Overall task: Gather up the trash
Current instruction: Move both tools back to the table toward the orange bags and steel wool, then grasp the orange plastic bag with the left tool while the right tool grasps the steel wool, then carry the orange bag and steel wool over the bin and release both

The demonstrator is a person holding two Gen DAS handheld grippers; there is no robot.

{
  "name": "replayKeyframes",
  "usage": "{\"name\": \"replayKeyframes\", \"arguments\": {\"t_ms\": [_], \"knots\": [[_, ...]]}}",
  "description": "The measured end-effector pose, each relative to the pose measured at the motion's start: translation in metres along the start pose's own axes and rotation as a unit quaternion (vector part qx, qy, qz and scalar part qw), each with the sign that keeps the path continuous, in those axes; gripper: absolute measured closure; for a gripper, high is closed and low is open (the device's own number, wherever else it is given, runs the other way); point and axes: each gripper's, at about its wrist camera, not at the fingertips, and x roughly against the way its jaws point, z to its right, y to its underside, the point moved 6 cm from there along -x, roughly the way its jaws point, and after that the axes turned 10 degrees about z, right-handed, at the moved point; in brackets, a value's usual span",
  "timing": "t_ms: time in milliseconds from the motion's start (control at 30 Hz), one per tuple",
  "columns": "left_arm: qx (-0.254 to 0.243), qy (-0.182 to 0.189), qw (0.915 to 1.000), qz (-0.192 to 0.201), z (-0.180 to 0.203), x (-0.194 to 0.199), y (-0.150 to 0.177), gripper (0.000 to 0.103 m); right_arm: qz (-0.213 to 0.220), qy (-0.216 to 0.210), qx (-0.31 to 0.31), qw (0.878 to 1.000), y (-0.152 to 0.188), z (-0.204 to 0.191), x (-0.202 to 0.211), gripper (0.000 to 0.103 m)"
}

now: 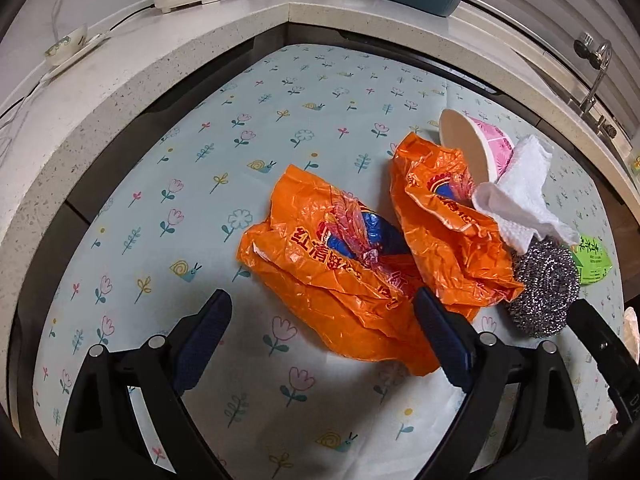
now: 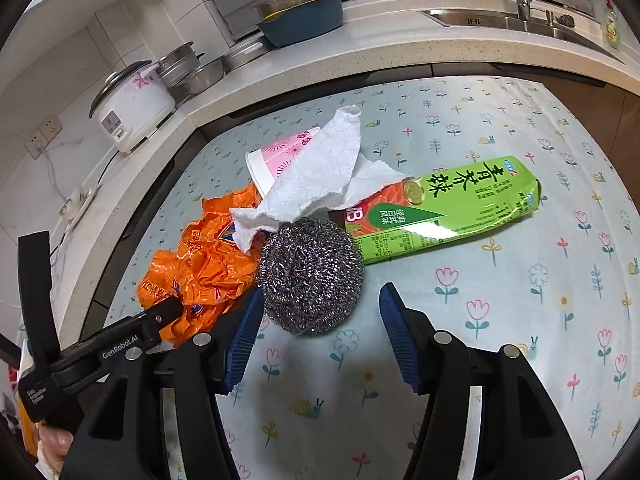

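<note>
A crumpled orange plastic bag (image 1: 332, 264) lies mid-table, and its near part sits between the fingers of my open left gripper (image 1: 320, 304); neither pad presses on it. A second orange bag (image 1: 444, 224) lies to its right. On that bag rests a tipped pink paper cup (image 2: 280, 152) under a white paper towel (image 2: 320, 172). A steel wool scrubber (image 2: 310, 276) sits just ahead of my right gripper (image 2: 320, 294), partly between its open tips, with a gap on the right side. Behind it lies a green drink carton (image 2: 452, 208).
A floral tablecloth (image 1: 280, 120) covers the table, which is hemmed by an L-shaped stone counter (image 1: 120, 80). On the counter stand a rice cooker (image 2: 132, 112), steel bowls (image 2: 196, 72), a blue basin (image 2: 304, 24) and a sink (image 2: 520, 24). A hand (image 2: 52, 444) shows at lower left.
</note>
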Motion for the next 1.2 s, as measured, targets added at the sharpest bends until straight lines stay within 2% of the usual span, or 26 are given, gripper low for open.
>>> {"name": "replayKeyframes", "arguments": {"t_ms": [100,133,200,333,400,433,633,667,900,1200], "knots": [[-0.003,0.007,1.0,-0.007,-0.001,-0.007,0.0,0.025,-0.008,-0.002,0.001,1.0,0.0,-0.003,-0.013,0.045],[-0.002,0.012,0.9999,-0.01,-0.001,-0.009,0.001,0.035,-0.011,-0.003,0.0,1.0,0.001,-0.004,-0.017,0.045],[0.002,0.027,0.9995,-0.014,-0.001,-0.011,0.0,0.045,-0.014,-0.001,0.001,1.0,0.002,-0.006,-0.023,0.043],[-0.001,0.045,0.9989,-0.013,0.003,-0.01,-0.003,0.074,-0.017,-0.004,0.002,1.0,0.005,-0.009,-0.031,0.043],[-0.005,0.047,0.9989,-0.006,0.007,-0.007,-0.004,0.079,-0.017,-0.006,0.002,1.0,0.006,-0.009,-0.032,0.049],[-0.006,0.049,0.9988,-0.003,0.008,-0.005,-0.005,0.085,-0.016,-0.006,0.002,1.0,0.007,-0.009,-0.031,0.05],[-0.01,0.062,0.9979,0.016,0.018,0.019,-0.01,0.091,0.0,-0.008,0.002,1.0,0.004,-0.01,-0.014,0.063],[-0.011,0.062,0.9978,0.02,0.018,0.021,-0.011,0.091,0.005,-0.007,0.005,1.0,0.003,-0.011,-0.009,0.071],[-0.019,0.073,0.9955,0.057,0.031,0.058,-0.022,0.092,0.039,-0.006,0.017,0.999,-0.005,-0.014,0.031,0.073],[-0.047,0.111,0.989,0.087,0.066,0.103,-0.023,0.092,0.092,0.005,0.009,0.996,-0.016,0.002,0.088,0.073]]}}
